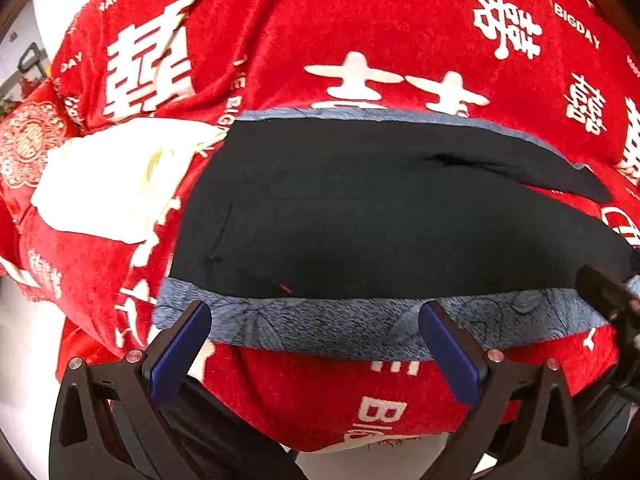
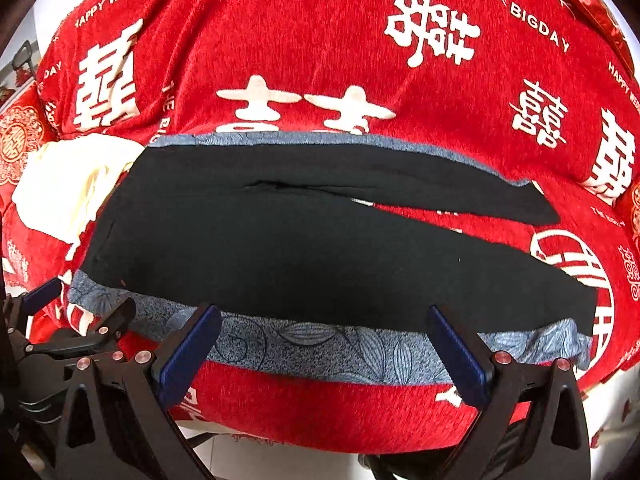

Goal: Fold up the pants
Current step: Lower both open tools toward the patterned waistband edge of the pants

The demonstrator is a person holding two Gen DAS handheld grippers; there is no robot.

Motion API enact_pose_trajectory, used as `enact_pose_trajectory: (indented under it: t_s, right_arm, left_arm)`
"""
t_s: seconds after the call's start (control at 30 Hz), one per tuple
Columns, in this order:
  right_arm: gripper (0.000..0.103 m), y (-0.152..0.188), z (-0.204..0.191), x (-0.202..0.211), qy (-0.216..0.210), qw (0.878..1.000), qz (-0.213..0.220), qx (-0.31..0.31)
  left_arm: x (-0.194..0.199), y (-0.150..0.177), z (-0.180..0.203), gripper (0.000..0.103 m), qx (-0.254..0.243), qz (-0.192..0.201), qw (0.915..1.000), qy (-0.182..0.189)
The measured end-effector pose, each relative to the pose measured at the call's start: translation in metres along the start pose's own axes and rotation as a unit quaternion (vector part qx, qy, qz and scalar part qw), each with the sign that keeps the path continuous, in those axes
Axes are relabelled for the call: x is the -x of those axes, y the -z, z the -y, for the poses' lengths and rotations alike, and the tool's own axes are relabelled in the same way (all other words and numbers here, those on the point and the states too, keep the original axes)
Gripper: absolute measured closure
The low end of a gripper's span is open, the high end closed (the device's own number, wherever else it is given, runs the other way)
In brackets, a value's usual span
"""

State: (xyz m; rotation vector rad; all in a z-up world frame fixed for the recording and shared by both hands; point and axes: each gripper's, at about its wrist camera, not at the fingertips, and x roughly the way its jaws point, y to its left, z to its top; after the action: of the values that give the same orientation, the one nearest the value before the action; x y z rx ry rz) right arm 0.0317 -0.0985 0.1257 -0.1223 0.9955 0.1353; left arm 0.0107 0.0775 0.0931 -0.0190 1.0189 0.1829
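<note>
Pants (image 2: 320, 256) laid flat, dark, 2 legs splayed apart toward the right end, waist at the left. No fold made yet by the look of it; every fold is left. They lie on a blue leaf-print mat (image 2: 320, 348), which sits on a red wedding-print cloth (image 2: 300, 32) covering the whole surface. White cloth (image 1: 104, 184) just beside the waist end of the pants. Room barely visible: pale floor strips at the frame edges. Left gripper (image 1: 316, 336) and right gripper (image 2: 324, 340) both hover at the near edge of the mat, fingers spread wide, holding nothing.
</note>
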Motion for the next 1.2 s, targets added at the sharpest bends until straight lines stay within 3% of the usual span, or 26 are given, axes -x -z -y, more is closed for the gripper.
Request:
enact_pose_trajectory:
  t_s: [0.53, 1.0, 1.2]
  right_arm:
    - [0.000, 0.008, -0.012, -0.032, -0.002, 0.999, -0.041, 0.012]
    - [0.000, 0.009, -0.009, -0.031, -0.003, 0.999, -0.038, 0.009]
    - [0.000, -0.007, -0.011, -0.036, -0.015, 0.999, -0.025, 0.036]
  left_arm:
    - [-0.021, -0.001, -0.010, 0.000, -0.002, -0.035, 0.9994, 0.000]
    - [-0.023, -0.003, -0.004, 0.000, -0.015, -0.039, 0.9991, 0.004]
    - [-0.033, -0.025, -0.012, 0.000, -0.015, -0.045, 0.9988, 0.015]
